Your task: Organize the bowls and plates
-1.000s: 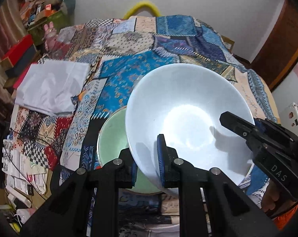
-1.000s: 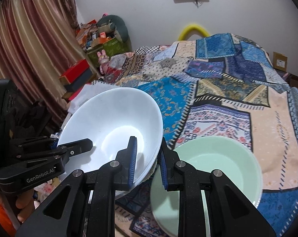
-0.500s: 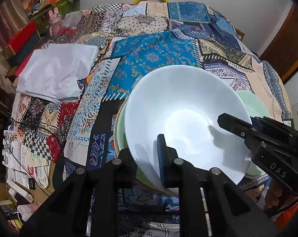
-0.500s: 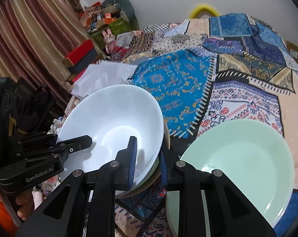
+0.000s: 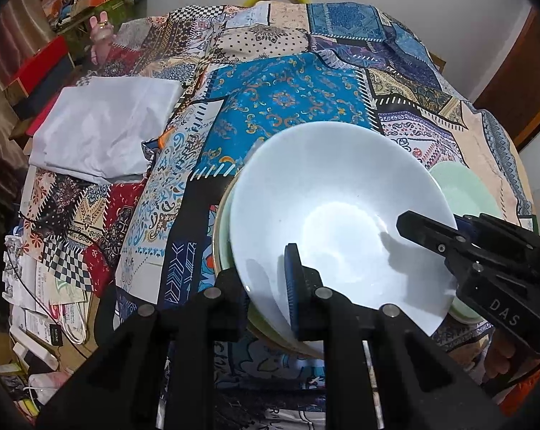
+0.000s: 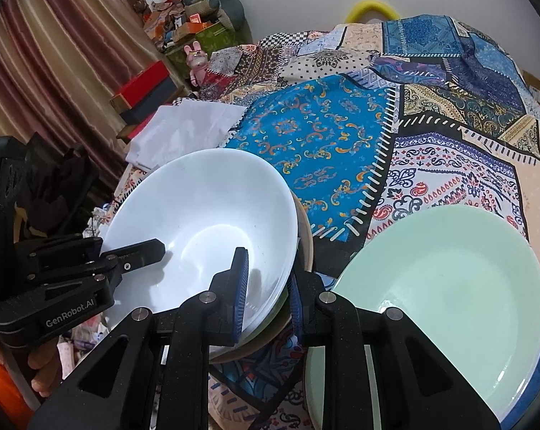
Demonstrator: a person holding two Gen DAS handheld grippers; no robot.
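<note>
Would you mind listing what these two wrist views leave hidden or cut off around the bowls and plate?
- Left wrist view: the dishes under the white bowl show only rim slivers; how many is unclear.
- Left wrist view: the green plate is mostly hidden by that bowl and the right gripper.
- Right wrist view: the green plate is cut off at the bottom edge.
- Right wrist view: the bowl hides the left gripper's outer finger.

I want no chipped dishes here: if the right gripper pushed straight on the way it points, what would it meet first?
The right gripper is already shut on the white bowl's rim, so it would likely press that bowl into the stacked bowls beneath, then the patchwork cloth.
</note>
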